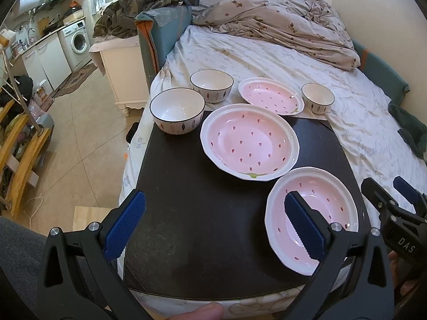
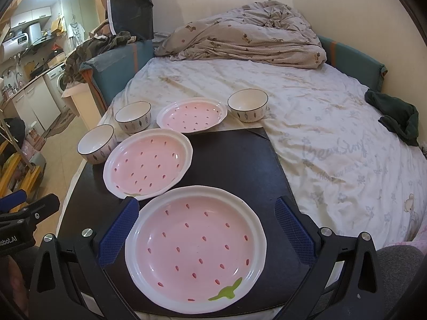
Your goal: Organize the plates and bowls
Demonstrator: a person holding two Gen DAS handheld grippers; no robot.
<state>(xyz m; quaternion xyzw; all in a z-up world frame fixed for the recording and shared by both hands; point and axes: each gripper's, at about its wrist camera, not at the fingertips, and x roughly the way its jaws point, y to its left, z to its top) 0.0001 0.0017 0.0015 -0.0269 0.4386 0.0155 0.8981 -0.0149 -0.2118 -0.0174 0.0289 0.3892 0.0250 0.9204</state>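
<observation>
On the right gripper's (image 1: pixel 395 200) black body, seen from the left wrist camera at three o'clock, we read "DAS". The right wrist camera shows "obot.AI" on the left gripper's (image 2: pixel 24 205) housing at nine o'clock, the first letters cut off. Faint cursive script is printed on the white bedsheet (image 2: pixel 333 146), not fully legible.

We hold the left gripper (image 1: pixel 213 226) spread wide over the black leather-like mat (image 1: pixel 200 213), grasping nothing. The right gripper (image 2: pixel 206 226) is likewise released, its blue-padded fingers (image 2: pixel 120 229) straddling the nearest pink strawberry-patterned ceramic plate (image 2: pixel 196 248) without visibly touching it. That plate's green leaf mark points toward five o'clock in the right view. The middle pink plate (image 1: pixel 249 141) carries its leaf at six o'clock in the left view.

The farthest pink plate (image 1: pixel 271 96) lies partly off the mat at twelve o'clock. Three white bowls with dark rims and fish motifs stand upright: one (image 1: pixel 177 110) at ten o'clock, one (image 1: pixel 212 85) at eleven, one (image 1: pixel 317 97) at one o'clock.

Only the left view shows a thumb tip (image 1: pixel 202 312) at six o'clock and the washing machine (image 1: pixel 77 40) clearly.
</observation>
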